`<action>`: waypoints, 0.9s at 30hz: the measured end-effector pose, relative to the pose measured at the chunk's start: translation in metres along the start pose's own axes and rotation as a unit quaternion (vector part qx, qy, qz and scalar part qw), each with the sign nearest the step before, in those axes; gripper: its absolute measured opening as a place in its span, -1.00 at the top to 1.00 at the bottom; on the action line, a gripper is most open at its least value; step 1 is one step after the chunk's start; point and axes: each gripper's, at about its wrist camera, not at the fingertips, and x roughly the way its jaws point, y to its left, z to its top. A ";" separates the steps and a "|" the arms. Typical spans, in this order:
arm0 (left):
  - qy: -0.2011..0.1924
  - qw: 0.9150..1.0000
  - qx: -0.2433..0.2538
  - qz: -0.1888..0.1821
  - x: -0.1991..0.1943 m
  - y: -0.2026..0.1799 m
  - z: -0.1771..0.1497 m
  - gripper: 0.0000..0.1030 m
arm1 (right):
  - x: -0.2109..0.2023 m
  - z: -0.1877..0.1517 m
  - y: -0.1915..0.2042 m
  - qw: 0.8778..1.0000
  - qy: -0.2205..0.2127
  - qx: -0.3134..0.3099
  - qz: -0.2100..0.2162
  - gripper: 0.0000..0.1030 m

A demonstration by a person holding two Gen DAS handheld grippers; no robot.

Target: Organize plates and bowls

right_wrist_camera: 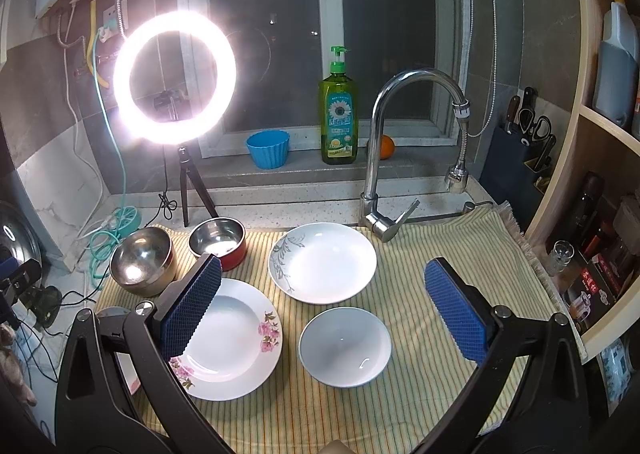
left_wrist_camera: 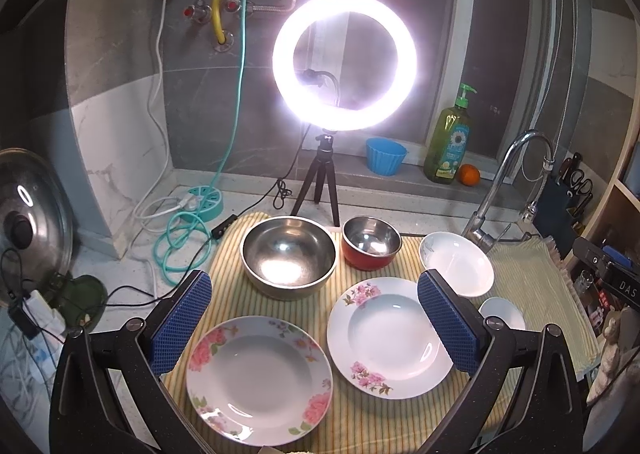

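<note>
Plates and bowls sit spread out on a striped yellow cloth (right_wrist_camera: 440, 246) that covers the worktop by the tap (right_wrist_camera: 376, 158).

At the back stands a big steel bowl (left_wrist_camera: 289, 256). Just beside it, to the right, is a small red bowl (left_wrist_camera: 371, 247) that is shiny inside. Right of that one is a white plate with a grey leaf pattern (right_wrist_camera: 322, 262), close to the foot of the tap.

In front lie two plates with pink flowers. One flower plate (left_wrist_camera: 259, 378) is at the front left, and the other flower plate (left_wrist_camera: 390, 338) is just to its right, not touching it. A small plain white bowl (right_wrist_camera: 345, 346) sits right of them, in front of the leaf plate. Nothing is stacked.

The left claw (left_wrist_camera: 314, 328) is wide open and holds nothing. It hangs above the two flower plates. The right claw (right_wrist_camera: 324, 314) is wide open too, with nothing in it. It hangs above the small white bowl.

A bright ring light (left_wrist_camera: 344, 61) on a little stand shines behind the bowls. On the ledge by the window are a blue cup (right_wrist_camera: 268, 148), a green soap bottle (right_wrist_camera: 338, 122) and an orange (right_wrist_camera: 386, 147).
</note>
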 end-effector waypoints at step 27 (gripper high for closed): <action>0.002 1.000 0.006 -0.004 0.003 -0.005 0.006 -0.98 | 0.002 0.000 0.003 1.000 0.001 -0.002 0.001 -1.00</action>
